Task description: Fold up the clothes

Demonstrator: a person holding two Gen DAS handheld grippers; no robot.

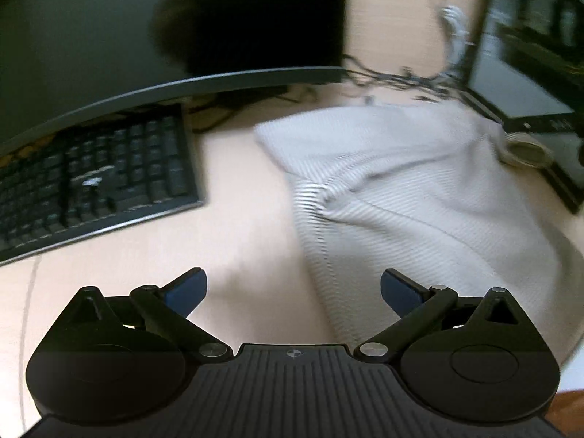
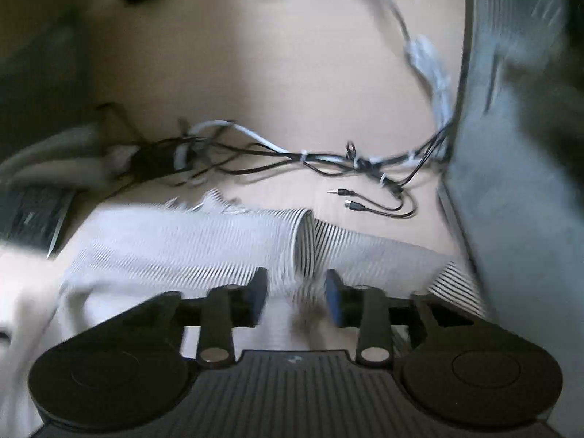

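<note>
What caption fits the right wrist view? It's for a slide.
Right gripper pinching a fold of the striped garment beside tangled cables.

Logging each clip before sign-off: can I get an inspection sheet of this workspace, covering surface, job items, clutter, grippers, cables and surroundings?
Surface: pale wooden desk, bare ahead of the left gripper.
Job's things: one striped garment, rumpled, not yet folded flat; a rolled sleeve opening shows in the right wrist view.
Clutter: black keyboard to the garment's left; a round object at its far edge, too blurred to name.
Grippers: left gripper open, holding nothing; right gripper partly closed with garment fabric between its fingers, grip uncertain.
Cables: tangle of black and white cables behind the garment, two loose plugs on the desk.
Surroundings: dark monitor above the keyboard; grey panel on the right.
</note>
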